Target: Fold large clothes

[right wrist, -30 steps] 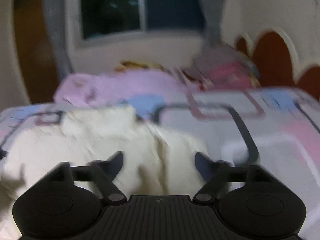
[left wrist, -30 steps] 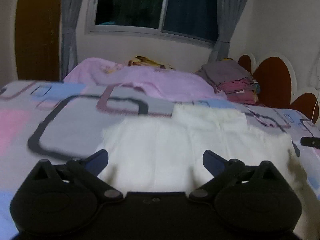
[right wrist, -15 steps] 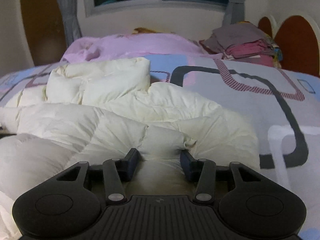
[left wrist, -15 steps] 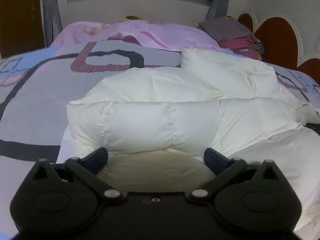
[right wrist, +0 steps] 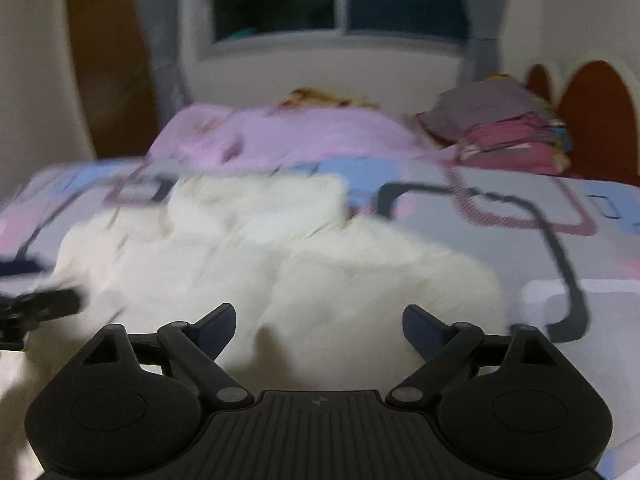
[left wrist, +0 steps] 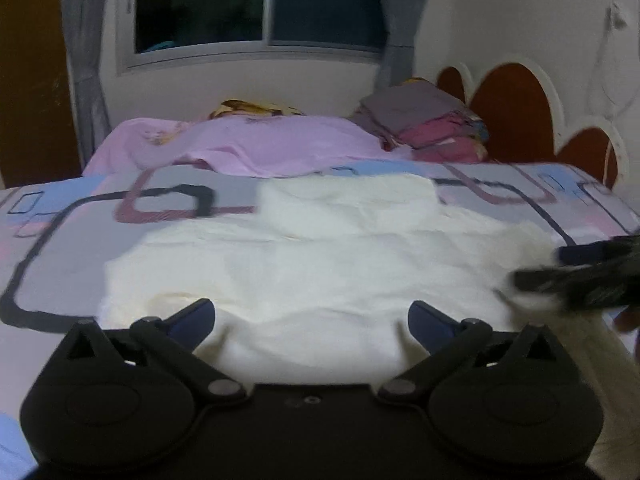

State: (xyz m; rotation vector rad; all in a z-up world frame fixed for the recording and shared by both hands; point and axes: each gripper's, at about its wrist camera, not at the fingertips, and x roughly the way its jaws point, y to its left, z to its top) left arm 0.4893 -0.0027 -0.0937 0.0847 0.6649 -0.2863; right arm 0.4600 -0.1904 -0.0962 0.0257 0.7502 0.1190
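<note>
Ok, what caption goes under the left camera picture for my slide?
Open left tongs hover over a puffy cream-white quilted jacket spread on the patterned bed cover.

Padded garment (left wrist: 320,264): cream-white, plain, no print; bedsheet (left wrist: 80,240): pale grey ground with rounded-square outlines in black and striped maroon, plus pink and light blue blocks; blanket (left wrist: 248,144) at far side: lilac-pink; folded stack (left wrist: 424,120): grey on top, magenta-pink layers beneath; headboard (left wrist: 508,108): reddish-brown scallops edged in white; curtains (left wrist: 82,40): grey; wall (left wrist: 500,8): off-white; left gripper (left wrist: 312,316) body black, fingers (left wrist: 196,314) dark blue; right gripper (right wrist: 318,316) coloured alike.
</note>
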